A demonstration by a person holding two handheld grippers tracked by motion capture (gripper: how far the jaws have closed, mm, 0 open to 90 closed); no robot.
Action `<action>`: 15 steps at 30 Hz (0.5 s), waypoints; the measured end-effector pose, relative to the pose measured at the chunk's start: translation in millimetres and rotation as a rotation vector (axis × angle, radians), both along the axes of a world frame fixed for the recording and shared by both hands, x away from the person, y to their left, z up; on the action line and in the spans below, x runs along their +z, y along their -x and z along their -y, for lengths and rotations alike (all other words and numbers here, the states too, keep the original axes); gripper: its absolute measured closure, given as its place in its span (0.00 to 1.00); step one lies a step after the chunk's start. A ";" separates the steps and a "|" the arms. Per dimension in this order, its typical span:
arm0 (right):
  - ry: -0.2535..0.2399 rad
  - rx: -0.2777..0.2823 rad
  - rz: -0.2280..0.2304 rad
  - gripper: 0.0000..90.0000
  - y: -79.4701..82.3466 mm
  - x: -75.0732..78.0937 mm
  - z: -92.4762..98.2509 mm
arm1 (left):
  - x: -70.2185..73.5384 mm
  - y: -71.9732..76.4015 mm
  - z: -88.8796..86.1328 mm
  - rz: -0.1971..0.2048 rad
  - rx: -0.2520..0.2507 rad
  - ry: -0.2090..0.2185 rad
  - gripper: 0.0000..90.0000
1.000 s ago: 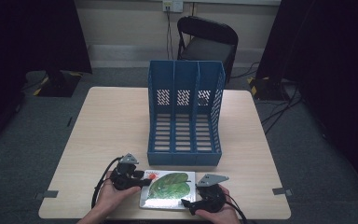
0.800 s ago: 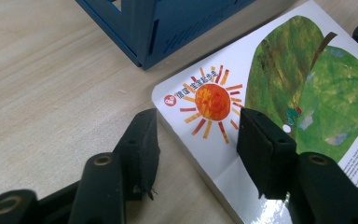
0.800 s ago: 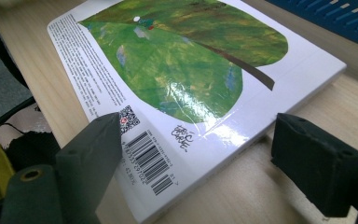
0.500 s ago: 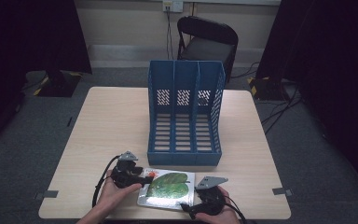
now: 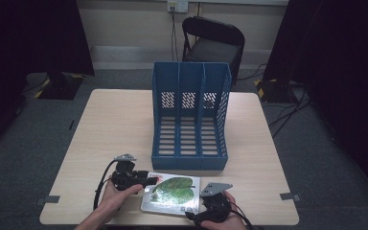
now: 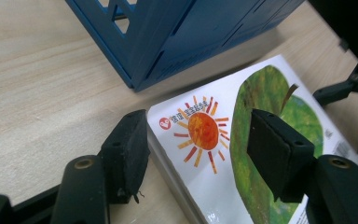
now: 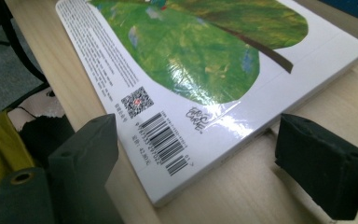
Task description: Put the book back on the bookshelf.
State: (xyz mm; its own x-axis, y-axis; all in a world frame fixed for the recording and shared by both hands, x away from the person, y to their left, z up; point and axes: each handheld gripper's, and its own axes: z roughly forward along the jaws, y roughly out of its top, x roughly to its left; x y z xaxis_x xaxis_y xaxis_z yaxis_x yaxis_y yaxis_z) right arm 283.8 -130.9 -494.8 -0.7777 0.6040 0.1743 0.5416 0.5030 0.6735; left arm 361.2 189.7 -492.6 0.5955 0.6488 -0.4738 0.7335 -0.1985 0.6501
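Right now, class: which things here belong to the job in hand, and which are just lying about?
In the job:
- book, flat at the table's near edge
- left gripper, jaws astride its corner
- right gripper, open at its other end
- blue file rack, just behind

Lying about:
- black folding chair
- cables on the floor

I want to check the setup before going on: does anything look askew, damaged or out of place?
Nothing damaged or spilled. The book lies flat, slightly skewed to the table edge, and one corner seems to reach past that edge in the right gripper view. The blue file rack stands upright and square.
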 end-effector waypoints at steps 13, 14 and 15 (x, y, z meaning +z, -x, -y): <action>0.065 0.009 0.065 0.09 12.1 -2.6 -6.4 | 3.9 1.5 -4.6 -0.036 0.023 0.127 0.42; 0.068 0.012 0.069 0.09 12.2 -2.7 -6.7 | 2.6 2.8 -2.4 -0.072 -0.014 0.188 0.51; 0.069 0.012 0.070 0.09 12.3 -2.8 -6.8 | 2.8 4.8 0.8 -0.072 -0.018 0.177 0.50</action>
